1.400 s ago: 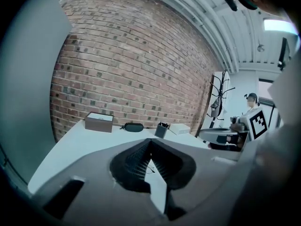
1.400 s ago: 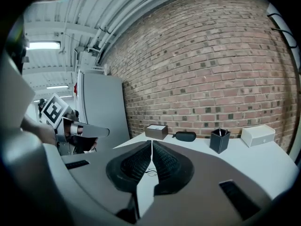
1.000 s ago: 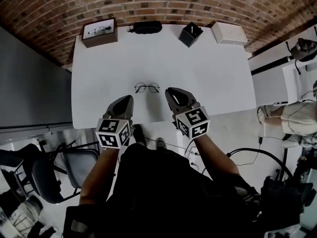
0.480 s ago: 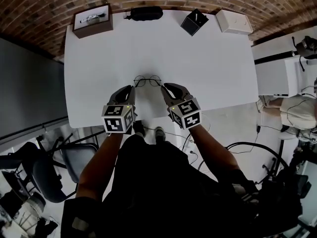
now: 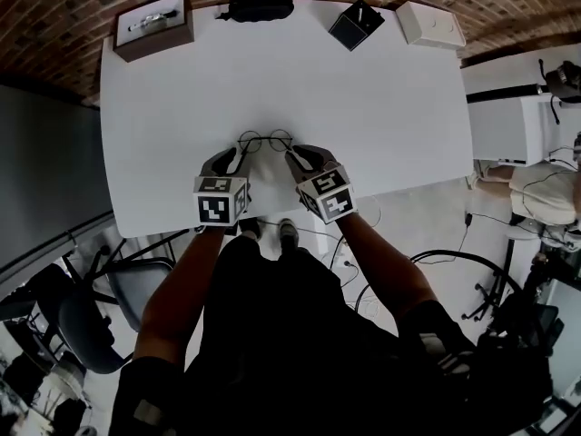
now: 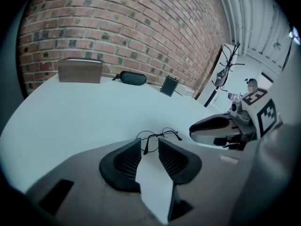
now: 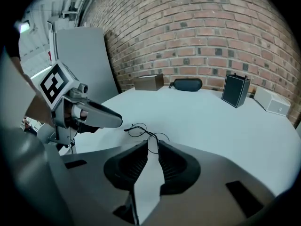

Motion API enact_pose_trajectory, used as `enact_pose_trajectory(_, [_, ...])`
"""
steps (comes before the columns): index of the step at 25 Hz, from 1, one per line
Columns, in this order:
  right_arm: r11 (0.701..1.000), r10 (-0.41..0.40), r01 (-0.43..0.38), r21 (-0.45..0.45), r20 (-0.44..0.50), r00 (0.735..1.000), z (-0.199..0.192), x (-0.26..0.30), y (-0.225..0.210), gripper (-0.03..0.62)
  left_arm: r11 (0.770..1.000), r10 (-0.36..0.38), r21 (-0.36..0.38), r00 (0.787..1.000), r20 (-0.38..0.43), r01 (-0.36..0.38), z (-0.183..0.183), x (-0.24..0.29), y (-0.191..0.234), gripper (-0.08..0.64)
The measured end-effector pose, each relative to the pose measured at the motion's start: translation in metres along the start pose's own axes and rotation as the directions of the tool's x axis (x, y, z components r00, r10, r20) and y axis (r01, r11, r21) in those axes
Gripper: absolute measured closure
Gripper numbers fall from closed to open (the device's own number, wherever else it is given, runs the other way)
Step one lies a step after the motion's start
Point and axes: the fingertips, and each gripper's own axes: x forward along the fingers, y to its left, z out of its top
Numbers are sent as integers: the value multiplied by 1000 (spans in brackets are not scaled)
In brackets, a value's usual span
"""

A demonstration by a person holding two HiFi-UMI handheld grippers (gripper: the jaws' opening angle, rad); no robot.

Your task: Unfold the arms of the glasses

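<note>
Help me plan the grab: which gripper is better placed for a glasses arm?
Left, likely. The jaws of the left gripper and right gripper have just been opening around arms of the glasses; the left's gap is wider.

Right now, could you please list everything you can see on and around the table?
table: one, white, middle of the head view
glasses: one pair, thin dark wire, near edge of the table, at both grippers' tips
brown box: one, brown, far left corner
case: one, black, far edge, right of the brown box
black box: one, black, far edge, right of the case
white box: one, white, far right corner
chair: one, dark, on the floor at left
left gripper: one, grey; jaws apart, just been opening, a glasses arm end between the tips
right gripper: one, grey; jaws slightly apart, just been opening, glasses wire at the tips
</note>
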Motion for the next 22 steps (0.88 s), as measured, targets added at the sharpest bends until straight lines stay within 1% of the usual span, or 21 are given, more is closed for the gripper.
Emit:
enact_pose_trajectory(4, [999, -28, 28, 19, -32, 999, -12, 14, -9, 555, 1000, -8, -5, 1000, -13, 8, -4, 13, 4, 451])
enact_pose_trajectory(6, [999, -34, 35, 24, -40, 999, -16, 18, -11, 555, 1000, -6, 4, 999, -36, 6, -10, 17, 5, 451])
enact_pose_trajectory(9, [999, -36, 37, 12, -64, 997, -24, 23, -13, 555, 1000, -10, 6, 998, -69, 11, -17, 23, 4, 451])
enact_pose_trajectory(12, [999, -43, 43, -5, -79, 996, -28, 27, -15, 555, 1000, -25, -3, 997, -77, 24, -19, 27, 3, 459])
enact_pose_trajectory(19, [998, -64, 62, -25, -90, 994, -30, 30, -16, 556, 999, -2, 36, 995, -99, 6, -25, 32, 6, 481])
enact_pose_trajectory(22, [996, -79, 75, -45, -99, 992, -29, 31, -16, 557, 998, 5, 57, 995, -100, 1, -28, 33, 8, 511])
